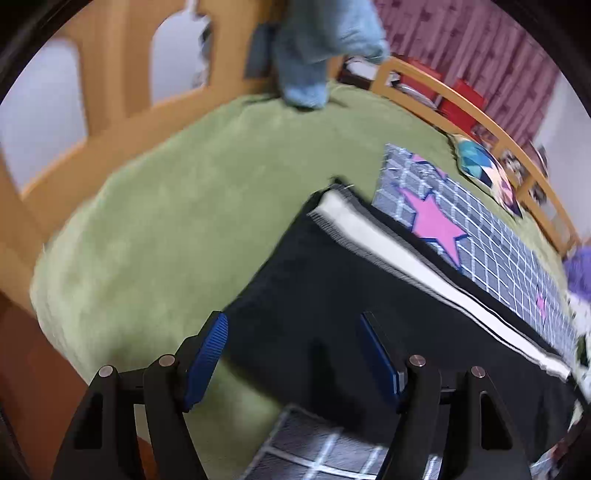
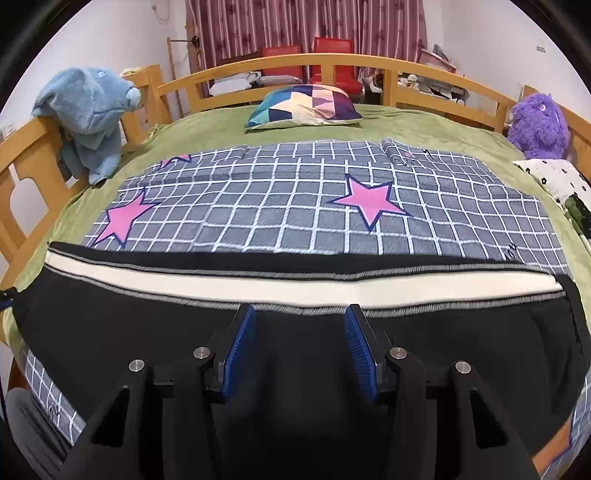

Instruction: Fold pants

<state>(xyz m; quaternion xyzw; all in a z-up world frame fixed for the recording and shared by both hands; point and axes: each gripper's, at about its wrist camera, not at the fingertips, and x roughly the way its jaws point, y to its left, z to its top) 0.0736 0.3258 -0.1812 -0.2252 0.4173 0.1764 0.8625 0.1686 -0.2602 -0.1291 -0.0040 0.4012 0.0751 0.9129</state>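
A bedroom at home. Big wooden bed point(image 2: 236, 70) with green blanket point(image 2: 406, 122), pillow point(image 2: 306, 105), soft toys point(image 2: 88, 118). Red curtains point(image 2: 306, 22) behind.

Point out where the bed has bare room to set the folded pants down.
Free: the green blanket between the patterned pillow and the grid sheet, and its left strip beside the black pants. Crowded: the right edge, with the purple plush and floral cloth.

One pants point(image 2: 184, 325); one pillow point(image 2: 306, 107); two plush toys: blue point(image 2: 88, 118), purple point(image 2: 537, 125); two red chairs point(image 2: 306, 62).
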